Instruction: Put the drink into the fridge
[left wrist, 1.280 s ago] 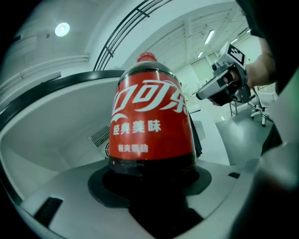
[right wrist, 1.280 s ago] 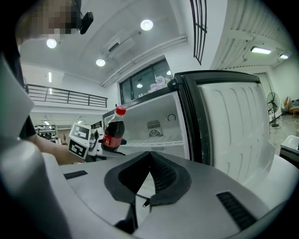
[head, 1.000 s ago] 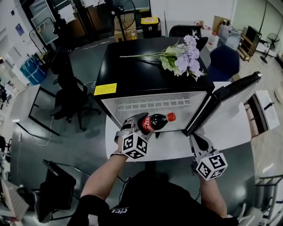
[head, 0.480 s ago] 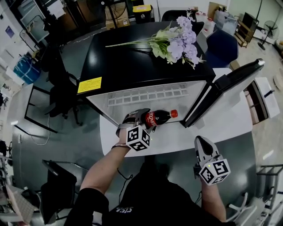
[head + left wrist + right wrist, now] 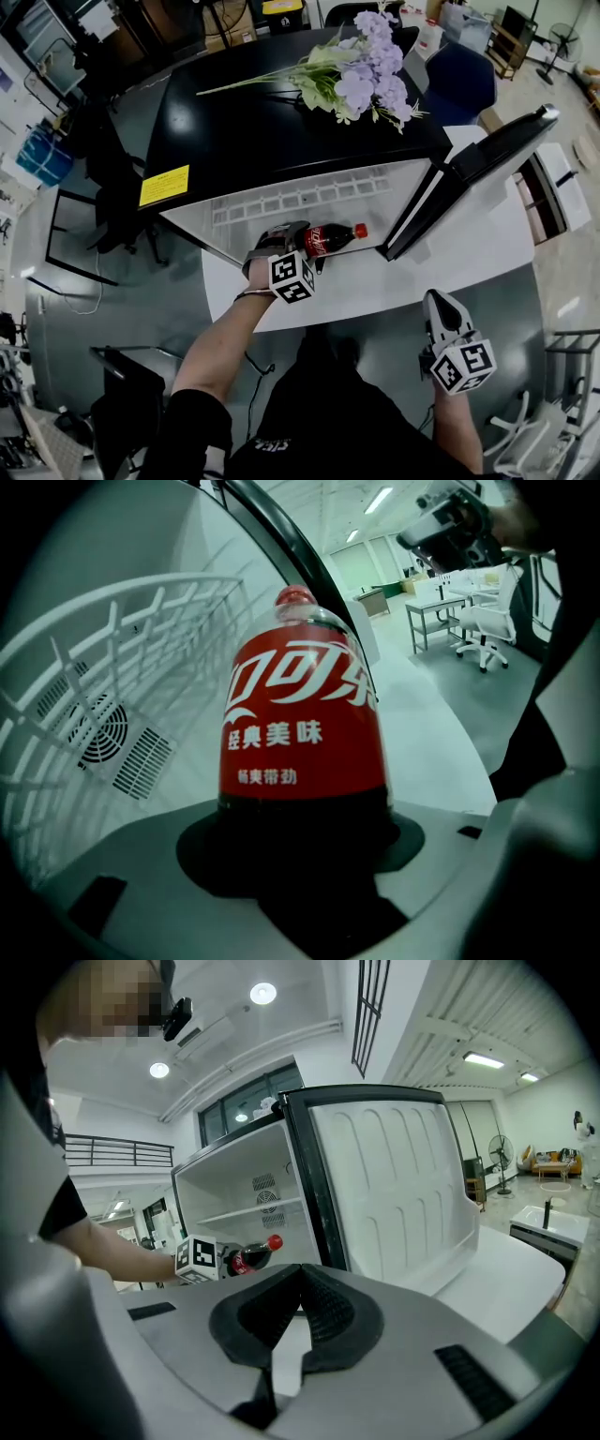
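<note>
**Cola bottle gripped at the fridge mouth**

The left gripper (image 5: 302, 249) clamps the base of the cola bottle (image 5: 300, 714). The bottle's red cap points straight ahead of the jaws, into the open fridge (image 5: 281, 202), with a white wire rack (image 5: 103, 667) to their left. The right gripper (image 5: 298, 1283) is closed and empty, and the fridge door (image 5: 394, 1185) stands ahead of it.

The left gripper (image 5: 302, 249), clamped on the bottle (image 5: 330, 238), carried it from just in front of the fridge (image 5: 281, 141) further into the open front, until the red cap lay within the white compartment. The right gripper (image 5: 438, 302) drew back from the lower edge of the fridge's door (image 5: 469, 178), where it had been close, and ended apart from it on the person's side.
</note>
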